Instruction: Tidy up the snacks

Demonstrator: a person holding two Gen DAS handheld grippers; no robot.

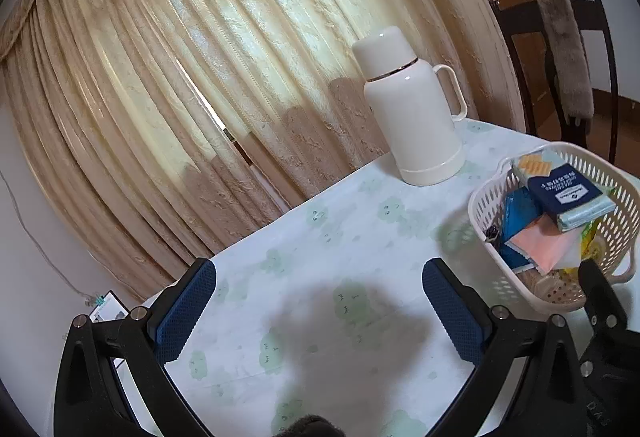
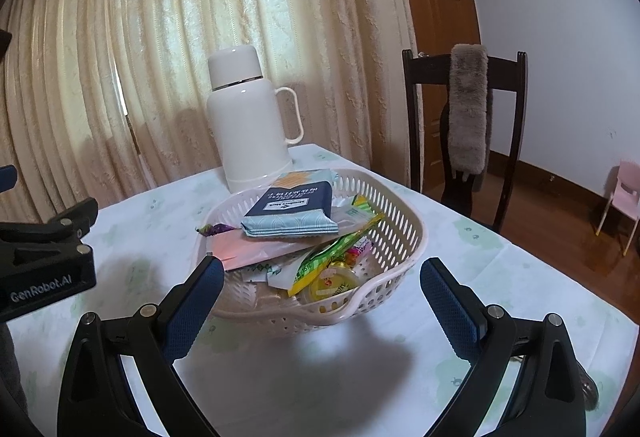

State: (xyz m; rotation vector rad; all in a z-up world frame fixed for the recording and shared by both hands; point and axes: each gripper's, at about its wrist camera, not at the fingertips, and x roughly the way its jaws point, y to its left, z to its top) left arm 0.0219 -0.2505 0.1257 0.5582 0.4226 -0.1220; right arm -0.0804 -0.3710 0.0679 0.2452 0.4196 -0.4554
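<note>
A cream plastic basket [image 2: 404,237] stands on the table, also at the right of the left wrist view [image 1: 624,205]. It holds several snack packets: a navy and light-blue pack [image 2: 290,215] on top, a pink packet [image 2: 244,251], a yellow-green wrapper [image 2: 332,251]. The navy pack [image 1: 570,195] and pink packet [image 1: 540,245] show in the left view too. My right gripper [image 2: 322,301] is open and empty, just in front of the basket. My left gripper [image 1: 320,301] is open and empty over bare tablecloth, left of the basket.
A white thermos jug [image 2: 250,121] with a handle stands behind the basket, also in the left view [image 1: 412,109]. The table has a pale cloth [image 2: 280,377] with green prints. A dark chair [image 2: 464,125] with a grey fur strip stands at the far right corner. Curtains hang behind.
</note>
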